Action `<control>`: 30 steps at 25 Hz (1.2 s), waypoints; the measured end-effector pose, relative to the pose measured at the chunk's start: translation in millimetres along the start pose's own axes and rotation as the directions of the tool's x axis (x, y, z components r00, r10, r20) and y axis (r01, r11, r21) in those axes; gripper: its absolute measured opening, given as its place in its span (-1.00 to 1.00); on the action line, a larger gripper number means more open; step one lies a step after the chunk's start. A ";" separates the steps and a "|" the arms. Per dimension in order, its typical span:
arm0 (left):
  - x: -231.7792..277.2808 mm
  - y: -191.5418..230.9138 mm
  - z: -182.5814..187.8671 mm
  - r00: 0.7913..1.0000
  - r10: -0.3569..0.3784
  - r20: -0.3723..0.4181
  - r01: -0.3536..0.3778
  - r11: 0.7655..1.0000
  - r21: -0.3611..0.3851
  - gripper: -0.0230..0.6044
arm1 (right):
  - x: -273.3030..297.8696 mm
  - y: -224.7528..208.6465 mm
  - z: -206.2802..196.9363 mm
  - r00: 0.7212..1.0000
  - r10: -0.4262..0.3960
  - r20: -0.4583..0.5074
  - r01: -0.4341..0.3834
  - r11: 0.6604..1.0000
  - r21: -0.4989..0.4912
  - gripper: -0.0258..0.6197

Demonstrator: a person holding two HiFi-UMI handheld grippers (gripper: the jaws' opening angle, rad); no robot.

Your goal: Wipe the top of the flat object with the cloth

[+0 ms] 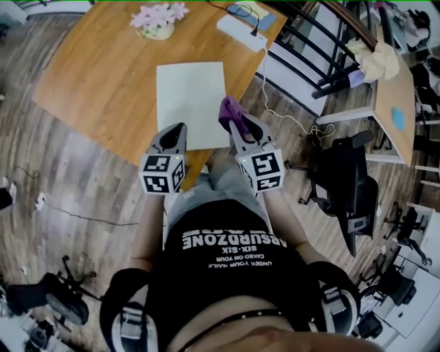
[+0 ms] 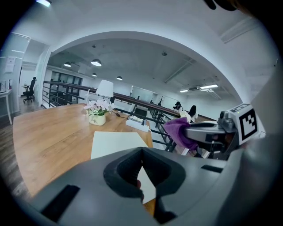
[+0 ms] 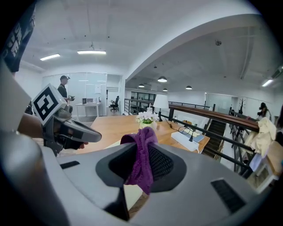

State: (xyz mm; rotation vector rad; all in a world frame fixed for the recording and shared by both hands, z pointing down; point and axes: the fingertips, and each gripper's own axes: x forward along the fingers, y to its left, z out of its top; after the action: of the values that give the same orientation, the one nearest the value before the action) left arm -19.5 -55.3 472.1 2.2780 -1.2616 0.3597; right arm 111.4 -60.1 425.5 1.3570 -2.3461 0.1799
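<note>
On the worktop at your twelve o'clock lies the flat object (image 1: 190,103), a pale sheet set square to you, its near edge close to the worktop's (image 1: 89,82) front edge.

— Yes, and your right gripper (image 1: 240,127) has the cloth (image 1: 230,108). The right gripper view shows the jaws pinching a purple fold, with a tuft standing above them and a tail hanging below.

— Where does the cloth sit against the flat object?

— Around the flat object's four o'clock side, by its right edge. Both gripper views look level across the room, so I judge you are holding the cloth up off the surface rather than pressing it down.

— And your left gripper (image 1: 179,129)?

— Its jaws are pressed together with nothing between them. It hangs over the flat object's seven o'clock corner, beside the right gripper but apart from it.

— So how far along are you?

— Fetching the cloth looks done. The wiping itself is what remains: bring the cloth down flat onto the top, then sweep from your near side toward twelve o'clock and across to nine. No picture shows whether any part has been wiped.

— Mind the flower pot (image 1: 159,19) at eleven o'clock beyond the far edge. It stands well apart, so a stroke that ends on the flat object should clear it.
</note>
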 end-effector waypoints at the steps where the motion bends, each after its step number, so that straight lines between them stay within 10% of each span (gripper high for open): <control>1: 0.8 2.4 -2.6 1.000 0.005 -0.004 -0.005 1.000 -0.004 -0.87 | 3.9 -4.1 1.2 1.000 -0.004 0.003 0.004 1.000 -0.001 -0.64; 30: 39.3 64.7 -61.4 0.985 0.089 -0.145 -0.100 0.993 -0.070 -0.87 | 141.2 -72.1 -23.5 0.991 -0.053 -0.125 0.055 0.998 0.014 -0.64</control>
State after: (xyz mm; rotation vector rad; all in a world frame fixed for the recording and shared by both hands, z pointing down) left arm -52.5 -78.0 561.0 2.0943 -1.2909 0.4893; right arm 118.5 -202.3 499.0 1.3755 -2.2078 0.2622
